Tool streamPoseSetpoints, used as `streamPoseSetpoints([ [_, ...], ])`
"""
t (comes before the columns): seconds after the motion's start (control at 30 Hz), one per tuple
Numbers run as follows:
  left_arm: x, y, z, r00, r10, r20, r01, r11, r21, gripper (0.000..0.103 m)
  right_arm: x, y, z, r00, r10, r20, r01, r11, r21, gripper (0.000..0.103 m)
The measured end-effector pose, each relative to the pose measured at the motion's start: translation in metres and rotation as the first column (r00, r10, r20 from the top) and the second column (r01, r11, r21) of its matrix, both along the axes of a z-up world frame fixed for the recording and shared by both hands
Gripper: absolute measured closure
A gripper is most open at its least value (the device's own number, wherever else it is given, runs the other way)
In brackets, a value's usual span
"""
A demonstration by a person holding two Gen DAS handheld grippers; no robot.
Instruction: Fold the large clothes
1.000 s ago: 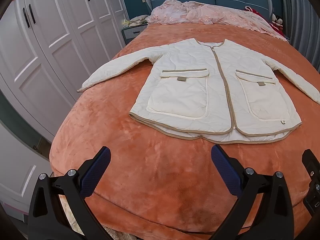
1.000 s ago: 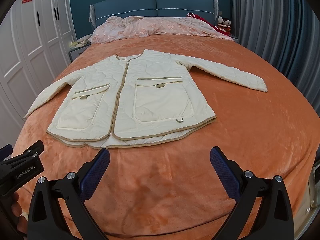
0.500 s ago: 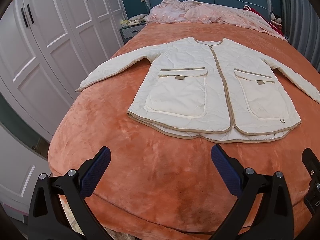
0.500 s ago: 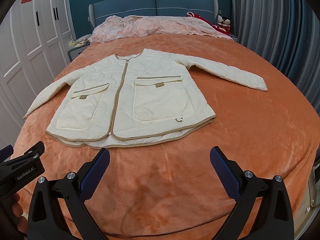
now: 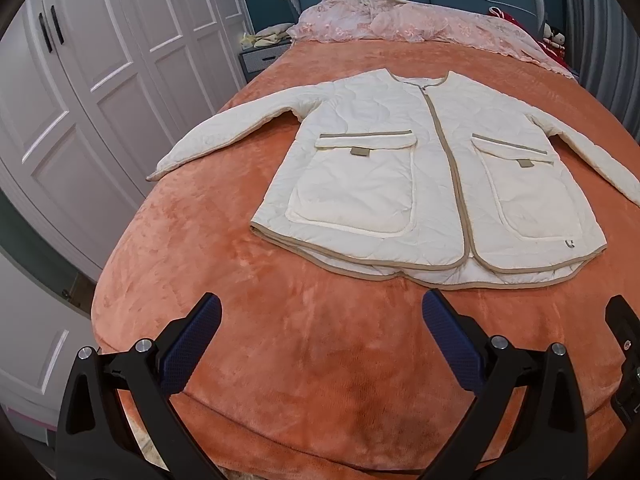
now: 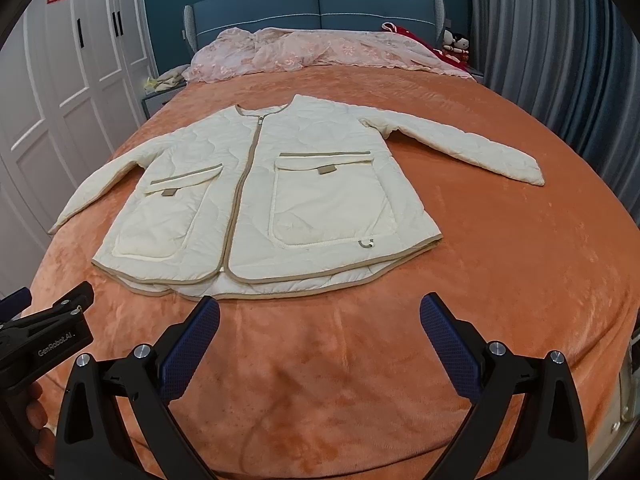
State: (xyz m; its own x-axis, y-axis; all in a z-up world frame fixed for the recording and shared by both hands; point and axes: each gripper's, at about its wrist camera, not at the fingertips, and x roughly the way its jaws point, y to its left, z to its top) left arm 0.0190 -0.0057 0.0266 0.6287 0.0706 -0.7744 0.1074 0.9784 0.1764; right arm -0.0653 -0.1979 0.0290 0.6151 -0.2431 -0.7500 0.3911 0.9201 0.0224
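A cream quilted jacket with tan trim (image 5: 420,184) is lying flat mid-bed on the orange plush bedspread (image 5: 280,352). The left gripper (image 5: 320,336) and right gripper (image 6: 320,334) are hovering apart near the foot edge. Soft, puffy, probably light; the hem corners look the likeliest hold.

Ahead of the spread matt black plastic left gripper (image 5: 320,312), with textured blue pads (image 5: 450,344) and shiny metal screws (image 5: 498,341), a cream quilted cloth jacket (image 5: 424,184) lies on plush orange blanket (image 5: 304,344).
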Motion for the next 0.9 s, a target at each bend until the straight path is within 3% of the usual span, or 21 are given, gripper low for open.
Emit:
streamPoseSetpoints([
  [0.33,0.026,-0.002,0.006,1.000,0.003,0.016,-0.002,1.000,-0.025,0.005,0.025,-0.021,0.013,0.999,-0.008,0.031,0.008,1.000,0.012,0.005],
  [0.5,0.061,-0.004,0.040,0.993,0.019,0.113,-0.009,0.996,-0.091,0.005,0.049,-0.063,0.045,0.992,-0.024,0.126,0.023,1.000,0.007,0.005],
  [0.6,0.086,-0.012,0.068,0.977,0.042,0.207,-0.021,0.994,-0.104,0.005,0.066,-0.117,0.063,0.975,-0.109,0.194,0.100,0.994,0.052,0.005],
  [0.7,0.111,-0.021,0.081,0.972,0.045,0.230,-0.020,0.994,-0.110,0.005,0.080,-0.183,0.064,0.942,-0.223,0.251,0.196,0.972,0.126,0.005],
  [0.8,0.143,-0.037,0.075,0.980,0.033,0.194,-0.012,0.994,-0.106,0.005,0.095,-0.252,0.040,0.913,-0.335,0.232,0.291,0.935,0.204,0.005],
  [0.9,0.161,-0.050,0.059,0.986,0.024,0.165,-0.012,0.997,-0.071,0.005,0.109,-0.312,-0.004,0.890,-0.430,0.154,0.379,0.884,0.274,0.005],
])
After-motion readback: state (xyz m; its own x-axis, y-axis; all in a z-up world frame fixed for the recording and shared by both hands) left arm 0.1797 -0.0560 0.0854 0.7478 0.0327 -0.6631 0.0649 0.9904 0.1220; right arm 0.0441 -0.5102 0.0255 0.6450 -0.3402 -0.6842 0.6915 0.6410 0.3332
